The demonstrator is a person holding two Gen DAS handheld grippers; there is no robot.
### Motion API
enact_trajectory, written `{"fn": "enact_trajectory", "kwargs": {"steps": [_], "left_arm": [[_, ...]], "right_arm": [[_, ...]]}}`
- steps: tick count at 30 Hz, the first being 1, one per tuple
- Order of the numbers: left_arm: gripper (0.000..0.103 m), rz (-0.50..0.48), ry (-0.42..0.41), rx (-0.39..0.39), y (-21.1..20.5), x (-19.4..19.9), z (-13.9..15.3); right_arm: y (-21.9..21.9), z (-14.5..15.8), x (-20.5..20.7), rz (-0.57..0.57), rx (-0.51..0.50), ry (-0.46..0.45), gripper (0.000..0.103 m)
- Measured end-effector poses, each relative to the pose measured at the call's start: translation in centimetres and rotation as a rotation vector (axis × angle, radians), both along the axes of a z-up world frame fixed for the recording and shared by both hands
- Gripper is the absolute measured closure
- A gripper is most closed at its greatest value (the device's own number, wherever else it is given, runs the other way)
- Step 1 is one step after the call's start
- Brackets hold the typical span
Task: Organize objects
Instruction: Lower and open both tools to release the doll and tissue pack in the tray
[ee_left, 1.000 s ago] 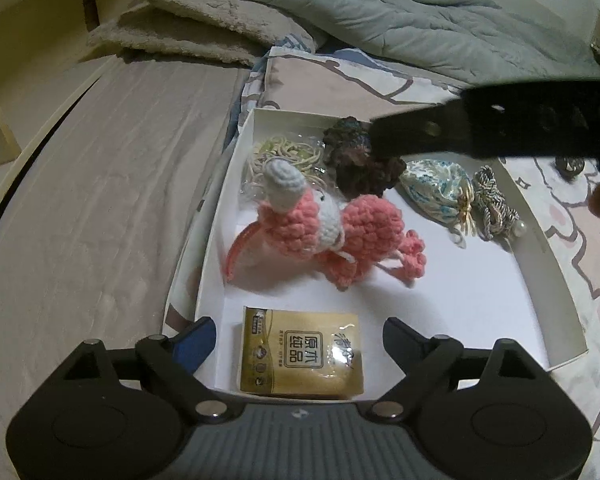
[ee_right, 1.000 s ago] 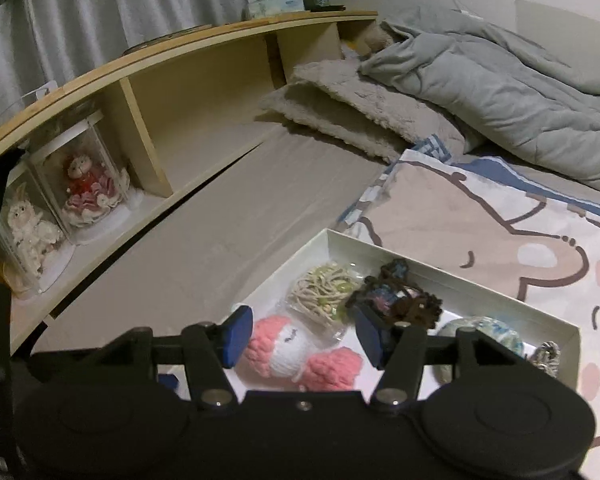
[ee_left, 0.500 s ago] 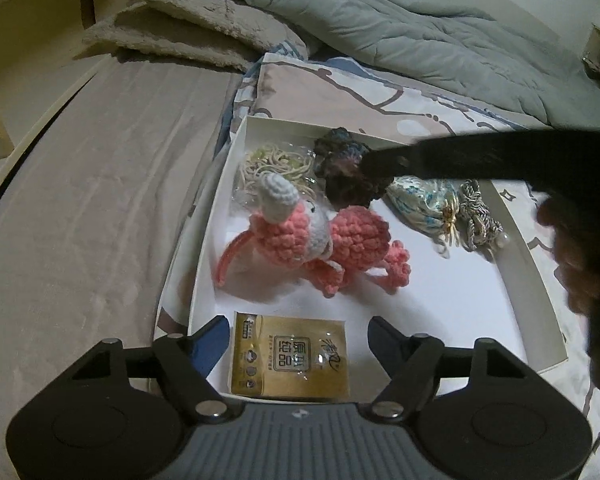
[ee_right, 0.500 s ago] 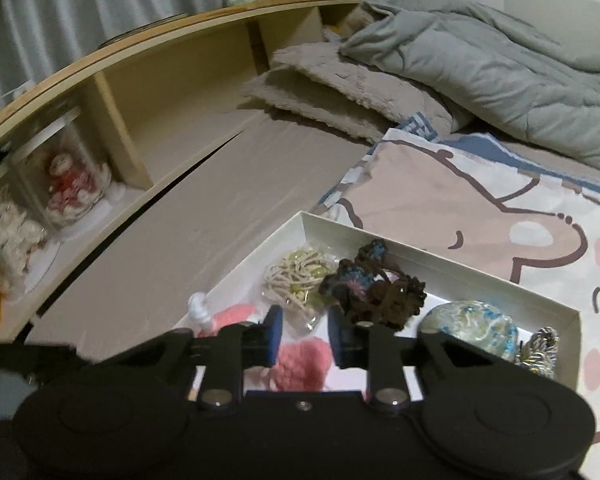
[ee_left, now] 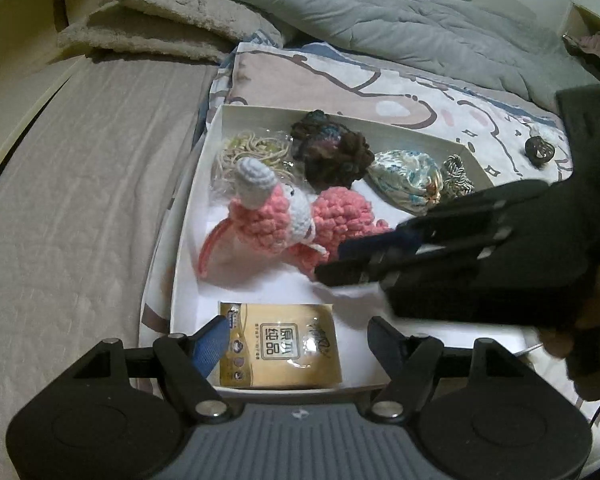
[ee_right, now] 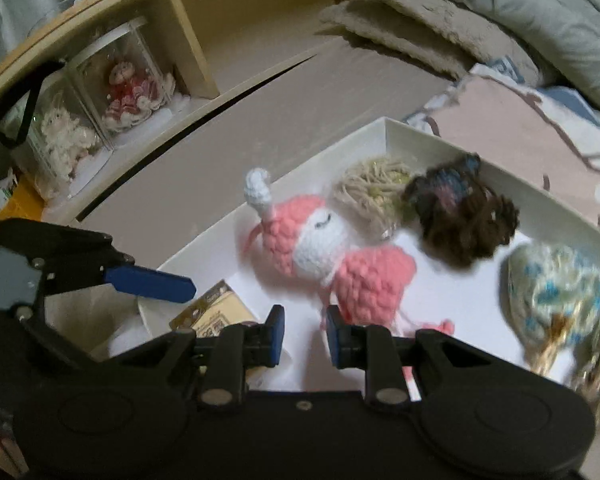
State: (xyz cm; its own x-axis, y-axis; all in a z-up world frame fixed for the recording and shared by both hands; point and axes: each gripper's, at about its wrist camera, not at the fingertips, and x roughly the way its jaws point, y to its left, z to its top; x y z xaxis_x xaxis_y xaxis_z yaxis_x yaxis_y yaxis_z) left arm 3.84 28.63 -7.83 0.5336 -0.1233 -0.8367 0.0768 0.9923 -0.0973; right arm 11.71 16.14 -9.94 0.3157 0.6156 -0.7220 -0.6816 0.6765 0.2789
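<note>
Left wrist view shows a white box (ee_left: 188, 216) on the bed with toys and small things in it. The left gripper (ee_left: 296, 340) has its two fingers wide apart, one on each side of a gold packet (ee_left: 280, 344) that lies by the near edge of the box. It holds nothing. The pink knitted toy (ee_left: 292, 224) lies in the middle of the box. Behind it, along the far wall, sit a bunch of hair ties (ee_left: 252, 152), a dark fluffy scrunchie (ee_left: 332, 152), a blue and white pouch (ee_left: 404, 176) and a rope tassel (ee_left: 456, 176).

The right gripper (ee_left: 332, 260) reaches in from the right side, low over the white floor, with its tips just beside the pink toy's legs. In the right wrist view its fingers (ee_right: 276, 332) are near each other with a small gap, and nothing is between them. The pink toy (ee_right: 324, 256) is just ahead of the tips.

Bare white floor shows between the gold packet and the pink toy. A grey sheet (ee_left: 68, 200) lies flat to the left of the box
</note>
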Motion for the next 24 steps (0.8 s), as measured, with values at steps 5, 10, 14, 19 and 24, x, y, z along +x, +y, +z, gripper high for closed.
{"fn": "enact_trajectory", "kwargs": {"steps": [5,10,14,19,24], "left_arm": [[0.027,0.009,-0.013,-0.01,0.2,0.0,0.5],[0.027,0.012,-0.026,-0.021,0.4,-0.1,0.9],[0.027,-0.009,-0.015,-0.032,0.3,0.0,0.6],[0.027,-0.017,0.001,-0.023,0.2,0.0,0.2],[0.027,-0.013,0.004,-0.021,0.4,-0.1,0.1]], "right_arm": [[-1.2,2.4,1.6,-0.091,0.115,-0.062,0.081],[0.0,1.9,4.1,-0.189,0.05,-0.126,0.082],[-0.3,0.5,3.5,-0.133,0.062,-0.063,0.081],[-1.2,0.8,1.6,0.009,0.076,-0.035,0.081],[-1.7,2.0,0.6,0.084,0.041,-0.076,0.069]]}}
